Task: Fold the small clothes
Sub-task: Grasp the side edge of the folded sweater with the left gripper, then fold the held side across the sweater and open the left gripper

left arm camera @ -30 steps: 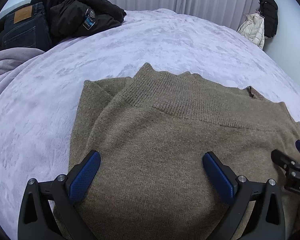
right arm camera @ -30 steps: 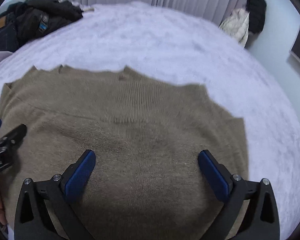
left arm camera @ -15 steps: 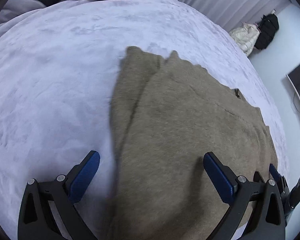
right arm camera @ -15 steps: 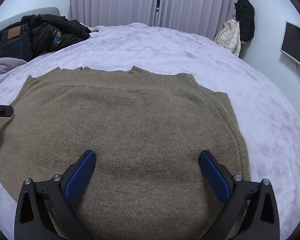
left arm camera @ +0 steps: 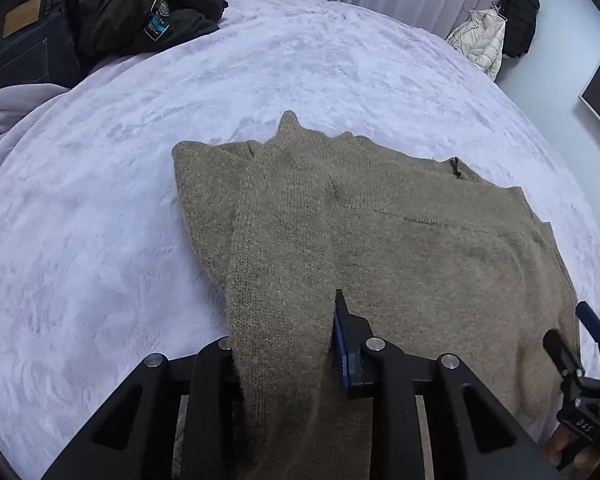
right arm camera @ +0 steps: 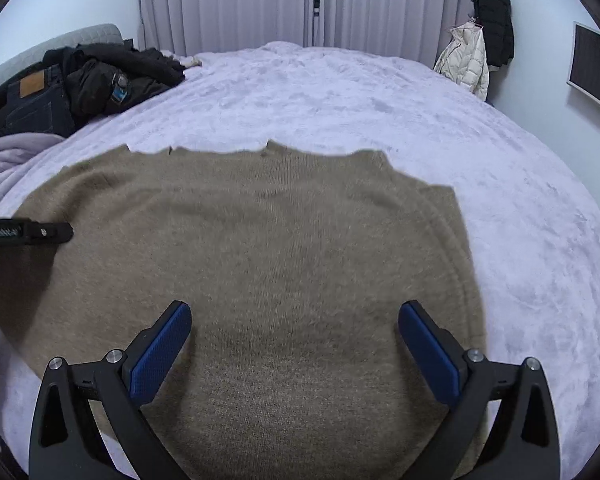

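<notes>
Since a second ago left gripper (left arm camera: 284, 344) jaws closed, now pinching a raised fold of the fuzzy brown knit sweater (left arm camera: 400, 248). Sweater lies flat on plush lavender bed cover (right arm camera: 380, 92); right gripper (right arm camera: 294, 344) hovers over it, jaws spread wide, empty.

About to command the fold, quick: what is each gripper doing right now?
Left gripper: jaws just closed, pinching the brown sweater.
Right gripper: open, empty, over the sweater.

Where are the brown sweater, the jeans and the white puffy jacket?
Brown sweater (right arm camera: 300, 248): right wrist view, middle of knit.
Jeans (left arm camera: 24, 56): left wrist view, dark denim.
White puffy jacket (right arm camera: 466, 60): right wrist view, quilted front.
</notes>
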The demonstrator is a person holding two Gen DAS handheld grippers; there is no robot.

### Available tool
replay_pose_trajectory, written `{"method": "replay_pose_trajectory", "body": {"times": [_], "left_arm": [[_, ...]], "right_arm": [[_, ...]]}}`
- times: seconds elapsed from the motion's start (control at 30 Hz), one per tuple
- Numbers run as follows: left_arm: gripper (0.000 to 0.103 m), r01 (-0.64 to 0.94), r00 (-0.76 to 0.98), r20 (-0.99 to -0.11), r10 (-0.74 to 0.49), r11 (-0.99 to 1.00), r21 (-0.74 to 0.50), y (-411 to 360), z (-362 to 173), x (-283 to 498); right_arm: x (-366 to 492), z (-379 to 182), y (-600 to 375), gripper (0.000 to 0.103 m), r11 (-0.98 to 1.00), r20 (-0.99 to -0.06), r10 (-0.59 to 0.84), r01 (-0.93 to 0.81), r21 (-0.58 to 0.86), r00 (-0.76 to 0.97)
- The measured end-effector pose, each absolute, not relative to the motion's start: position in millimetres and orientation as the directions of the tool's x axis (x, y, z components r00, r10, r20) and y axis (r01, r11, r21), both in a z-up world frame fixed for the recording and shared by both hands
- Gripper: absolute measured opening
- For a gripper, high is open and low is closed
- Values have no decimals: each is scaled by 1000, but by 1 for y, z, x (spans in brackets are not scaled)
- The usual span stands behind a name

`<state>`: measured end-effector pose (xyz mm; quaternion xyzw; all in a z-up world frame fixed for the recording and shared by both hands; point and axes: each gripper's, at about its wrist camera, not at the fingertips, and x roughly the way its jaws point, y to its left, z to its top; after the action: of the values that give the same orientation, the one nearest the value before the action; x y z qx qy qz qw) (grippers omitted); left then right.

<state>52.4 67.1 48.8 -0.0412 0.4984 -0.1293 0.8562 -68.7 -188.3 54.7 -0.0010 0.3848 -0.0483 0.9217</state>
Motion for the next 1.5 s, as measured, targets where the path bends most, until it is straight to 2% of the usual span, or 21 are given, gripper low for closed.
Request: {"method": "replay_pose_trajectory", "body": {"times": [0.1,0.17,0.3,0.37,0.53,0.7,0.9,1.03,1.27,1.37,1.5], "left_arm": [[27,155,451,-849,-275,961,-228,69,57,54],[27,146,437,-857,-274,961,-233,69,62,56],[27,132,419,-866,-273,962,-239,68,70,55],[27,135,420,-868,-265,964,-229,64,74,55],[27,149,424,-871,-246,968,-201,51,85,53],[27,159,438,-868,-235,970,-182,41,95,48],[27,173,442,-877,-187,977,-122,13,104,40],[25,185,447,-878,-172,978,-97,-15,126,31],[23,263,458,-863,-215,960,-99,-107,171,10],[22,298,444,-871,-211,951,-79,-152,165,9],[21,284,350,-911,-219,951,-120,-201,126,22]], "right_arm": [[-55,77,-184,103,989,-691,-145,125,-79,709],[-27,77,-174,103,988,-730,-155,112,-108,666],[42,36,-145,103,982,-868,-181,39,-185,463],[64,26,-138,103,975,-866,-211,40,-216,453],[102,28,-158,103,985,-893,-154,138,-104,424],[42,34,-160,103,982,-863,-184,117,-145,471],[-45,41,-170,103,996,-814,-89,44,-78,574],[-73,57,-205,103,988,-765,-137,147,-57,630],[-90,61,-261,103,976,-766,-151,215,-17,625],[-104,62,-275,103,975,-751,-160,223,-17,641],[-115,55,-291,103,974,-750,-168,225,-27,639]]}}
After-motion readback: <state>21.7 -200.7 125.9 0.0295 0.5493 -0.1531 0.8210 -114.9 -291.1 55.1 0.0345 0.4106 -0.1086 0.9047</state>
